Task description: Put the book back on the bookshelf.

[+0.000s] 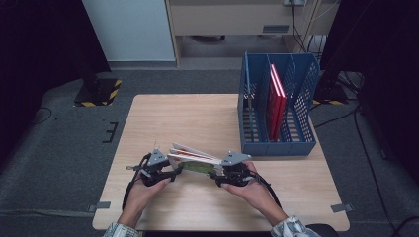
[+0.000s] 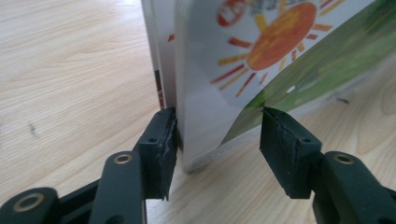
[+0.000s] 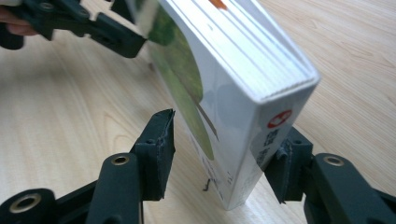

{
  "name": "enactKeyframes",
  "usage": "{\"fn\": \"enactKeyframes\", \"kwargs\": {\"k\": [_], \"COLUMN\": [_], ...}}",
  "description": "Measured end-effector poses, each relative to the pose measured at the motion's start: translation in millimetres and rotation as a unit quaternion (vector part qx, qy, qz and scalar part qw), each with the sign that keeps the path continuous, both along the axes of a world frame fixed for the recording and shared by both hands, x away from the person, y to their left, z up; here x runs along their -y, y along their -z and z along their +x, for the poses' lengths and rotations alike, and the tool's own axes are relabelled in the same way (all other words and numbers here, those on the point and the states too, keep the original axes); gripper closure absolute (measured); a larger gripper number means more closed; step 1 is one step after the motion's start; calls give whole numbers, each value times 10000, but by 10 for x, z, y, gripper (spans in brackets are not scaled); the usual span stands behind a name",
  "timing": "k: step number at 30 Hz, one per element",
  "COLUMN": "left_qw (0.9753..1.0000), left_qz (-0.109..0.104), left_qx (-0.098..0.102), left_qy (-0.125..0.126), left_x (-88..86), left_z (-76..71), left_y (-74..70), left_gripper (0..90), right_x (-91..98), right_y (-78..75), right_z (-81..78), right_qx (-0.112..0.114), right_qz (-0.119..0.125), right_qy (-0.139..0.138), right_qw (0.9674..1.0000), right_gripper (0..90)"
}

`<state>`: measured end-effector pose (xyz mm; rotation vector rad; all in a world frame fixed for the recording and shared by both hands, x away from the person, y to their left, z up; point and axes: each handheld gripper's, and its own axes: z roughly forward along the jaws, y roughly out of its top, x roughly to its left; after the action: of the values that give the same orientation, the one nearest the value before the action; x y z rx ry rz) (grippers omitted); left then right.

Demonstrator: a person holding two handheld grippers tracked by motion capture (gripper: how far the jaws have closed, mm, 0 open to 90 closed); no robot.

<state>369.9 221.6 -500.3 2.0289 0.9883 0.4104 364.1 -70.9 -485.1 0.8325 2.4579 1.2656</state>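
Note:
A white book (image 1: 195, 159) with an orange sun and green grass on its cover stands on its edge on the wooden table (image 1: 188, 118), tilted, with its cover fanned away from the pages. My left gripper (image 1: 177, 173) is open around the book's open end. In the left gripper view the book (image 2: 261, 42) rests against the left pad (image 2: 163, 140) of that gripper (image 2: 219, 119), and the right pad stands apart. My right gripper (image 1: 218, 176) is open around the spine end. There the book (image 3: 243, 60) touches the right pad (image 3: 280, 163) of that gripper (image 3: 224, 130), and the left pad is clear of the cover.
A blue mesh file rack (image 1: 253, 106) stands at the table's right back, holding red books (image 1: 275, 101) upright in a middle slot. Bare tabletop lies left of the rack and in front of the hands. Cables and stands lie on the floor around the table.

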Motion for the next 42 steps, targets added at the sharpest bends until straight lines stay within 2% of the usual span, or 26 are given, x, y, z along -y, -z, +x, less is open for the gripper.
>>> {"fn": "enactKeyframes", "kwargs": {"k": [7, 18, 23, 25, 29, 36, 42], "left_qw": [9998, 9997, 9997, 9995, 9989, 9984, 9981], "left_qz": [-90, -68, -36, 9, 47, 124, 90], "left_qx": [21, 29, 19, 14, -61, -88, -111], "left_qy": [-190, -213, -241, -311, -456, -551, -598], "left_x": [-71, -88, -94, -98, -109, -85, -108], "left_z": [16, 20, 19, 22, 34, 42, 52], "left_y": [-12, -17, -16, -13, -7, 4, 9], "left_gripper": [432, 423, 412, 379, 248, 114, 101], "right_x": [-75, -173, -230, -252, -278, -303, -332], "right_y": [-60, -265, -276, -265, -243, -211, -178], "right_z": [-55, 90, 158, 187, 234, 259, 277], "right_qx": [-28, 0, -5, -35, -76, -92, -97], "right_qz": [13, 39, 34, 29, 66, 103, 96], "right_qy": [-216, -567, -628, -631, -662, -683, -712], "right_qw": [9998, 9984, 9980, 9980, 9978, 9976, 9974], "right_gripper": [476, 481, 505, 511, 532, 563, 578]}}
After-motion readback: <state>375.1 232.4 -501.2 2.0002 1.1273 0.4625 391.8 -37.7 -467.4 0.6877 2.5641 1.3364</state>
